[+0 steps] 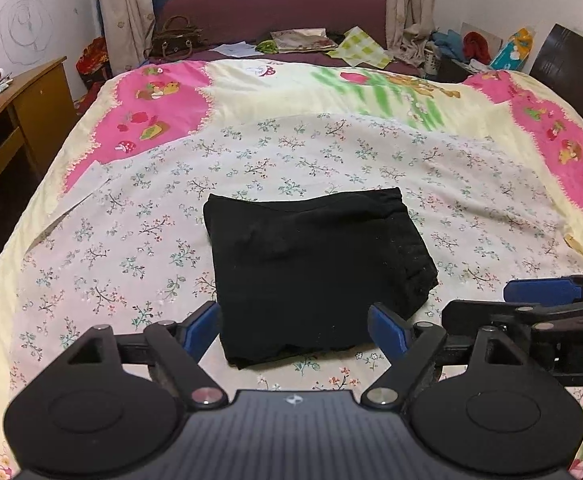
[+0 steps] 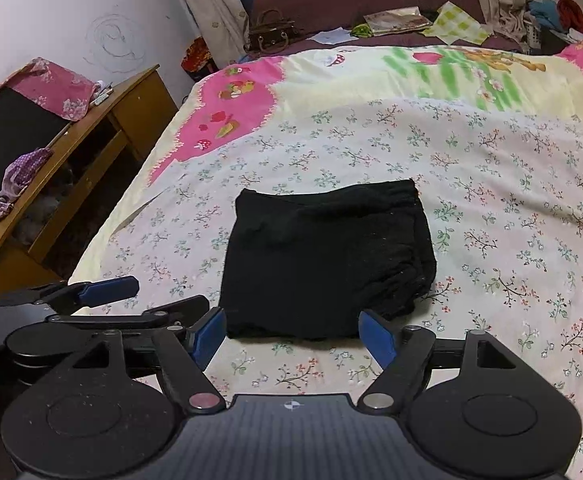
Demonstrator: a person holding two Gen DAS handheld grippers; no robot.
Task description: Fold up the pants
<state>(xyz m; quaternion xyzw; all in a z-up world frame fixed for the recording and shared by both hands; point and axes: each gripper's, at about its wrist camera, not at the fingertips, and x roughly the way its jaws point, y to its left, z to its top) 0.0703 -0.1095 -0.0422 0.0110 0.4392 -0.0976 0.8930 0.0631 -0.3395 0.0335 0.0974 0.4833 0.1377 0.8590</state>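
Lying folded into one compact black rectangle, the pants (image 1: pixel 315 272) are resting in the middle of the floral sheet (image 1: pixel 131 240). You are seeing one pair of pants and two grippers. You are holding your left gripper (image 1: pixel 294 330) and right gripper (image 2: pixel 291 336) tilted down above the pants' near edge, both spread wide and pinching nothing.

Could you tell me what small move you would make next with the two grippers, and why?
I would probably draw both grippers back and leave the cloth alone. The black pants already lie as a compact folded stack on the floral bedspread, and the left gripper and right gripper both stand open with nothing between their pads.
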